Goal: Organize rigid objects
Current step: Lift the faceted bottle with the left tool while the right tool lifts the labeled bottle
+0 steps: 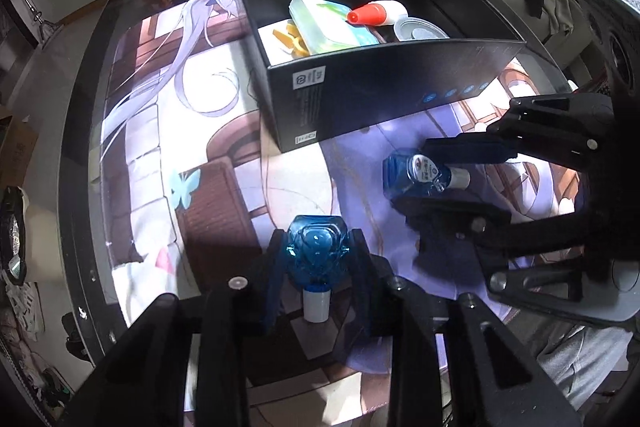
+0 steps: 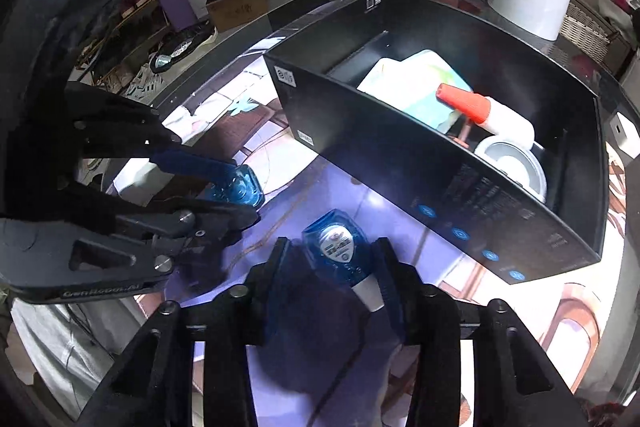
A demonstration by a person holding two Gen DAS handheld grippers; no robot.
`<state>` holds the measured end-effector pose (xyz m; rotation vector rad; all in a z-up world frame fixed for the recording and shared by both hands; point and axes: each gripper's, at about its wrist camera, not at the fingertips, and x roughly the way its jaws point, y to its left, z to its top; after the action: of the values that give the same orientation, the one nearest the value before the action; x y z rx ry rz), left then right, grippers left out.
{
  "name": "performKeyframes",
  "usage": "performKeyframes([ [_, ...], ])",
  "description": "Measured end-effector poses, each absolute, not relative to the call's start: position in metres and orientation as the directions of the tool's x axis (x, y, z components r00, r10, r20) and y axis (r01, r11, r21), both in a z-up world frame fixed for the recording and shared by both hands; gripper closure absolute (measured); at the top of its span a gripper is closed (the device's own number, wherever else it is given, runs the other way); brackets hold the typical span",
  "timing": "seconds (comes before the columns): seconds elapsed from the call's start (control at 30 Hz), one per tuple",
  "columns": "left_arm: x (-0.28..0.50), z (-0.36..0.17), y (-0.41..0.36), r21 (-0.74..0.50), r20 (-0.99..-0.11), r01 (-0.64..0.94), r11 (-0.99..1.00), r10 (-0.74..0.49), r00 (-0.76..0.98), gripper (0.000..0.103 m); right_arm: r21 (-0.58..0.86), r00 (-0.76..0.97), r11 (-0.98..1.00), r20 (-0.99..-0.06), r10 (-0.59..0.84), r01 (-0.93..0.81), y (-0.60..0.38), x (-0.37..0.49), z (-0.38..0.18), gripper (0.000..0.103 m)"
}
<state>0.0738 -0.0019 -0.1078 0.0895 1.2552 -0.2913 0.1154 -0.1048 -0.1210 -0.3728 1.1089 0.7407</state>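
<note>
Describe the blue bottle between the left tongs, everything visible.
The blue bottle is small, of clear blue faceted plastic or glass with liquid inside and a white cap pointing back toward the camera. It sits between the left tongs, whose dark pads press on both its sides, above the printed mat, near the black box.

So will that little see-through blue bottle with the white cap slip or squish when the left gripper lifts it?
Probably no squishing: the small clear blue bottle looks like hard, faceted plastic or glass. It may be slippery, since its surface shines between the left gripper fingers. It looks light, though the blue liquid inside adds some weight.
</note>
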Motion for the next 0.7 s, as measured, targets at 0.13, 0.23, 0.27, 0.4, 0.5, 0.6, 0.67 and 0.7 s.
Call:
performKeyframes([
  [0.13,0.074,-0.107,-0.003,-0.101,-0.943,0.272,0.957,-0.179,0.279,0.074,0.065,0.248,0.723,-0.915,0.318,-0.688,-0.107,0.112,-0.119,0.071],
  [0.23,0.073,-0.106,-0.01,-0.11,-0.942,0.296,0.949,-0.194,0.273,0.074,0.062,0.25,0.748,-0.921,0.297,-0.661,-0.121,0.112,-0.118,0.071],
  [0.27,0.073,-0.107,-0.014,-0.105,-0.943,0.307,0.946,-0.192,0.272,0.073,0.072,0.245,0.755,-0.922,0.299,-0.652,-0.125,0.113,-0.118,0.071],
  [0.4,0.07,-0.106,-0.023,-0.093,-0.946,0.321,0.943,-0.184,0.266,0.056,0.073,0.255,0.759,-0.917,0.306,-0.648,-0.132,0.111,-0.119,0.07],
  [0.5,0.067,-0.106,-0.02,-0.087,-0.946,0.316,0.945,-0.178,0.271,0.056,0.052,0.269,0.748,-0.915,0.301,-0.661,-0.127,0.111,-0.119,0.069],
  [0.6,0.065,-0.106,-0.017,-0.083,-0.945,0.31,0.947,-0.174,0.278,0.062,0.039,0.274,0.74,-0.915,0.296,-0.671,-0.122,0.111,-0.12,0.067],
  [0.67,0.065,-0.106,-0.017,-0.066,-0.945,0.308,0.949,-0.159,0.287,0.074,0.027,0.277,0.738,-0.917,0.288,-0.675,-0.118,0.111,-0.121,0.067],
  [0.7,0.065,-0.106,-0.016,-0.071,-0.944,0.308,0.949,-0.163,0.286,0.074,0.024,0.277,0.735,-0.918,0.285,-0.677,-0.117,0.111,-0.121,0.069],
])
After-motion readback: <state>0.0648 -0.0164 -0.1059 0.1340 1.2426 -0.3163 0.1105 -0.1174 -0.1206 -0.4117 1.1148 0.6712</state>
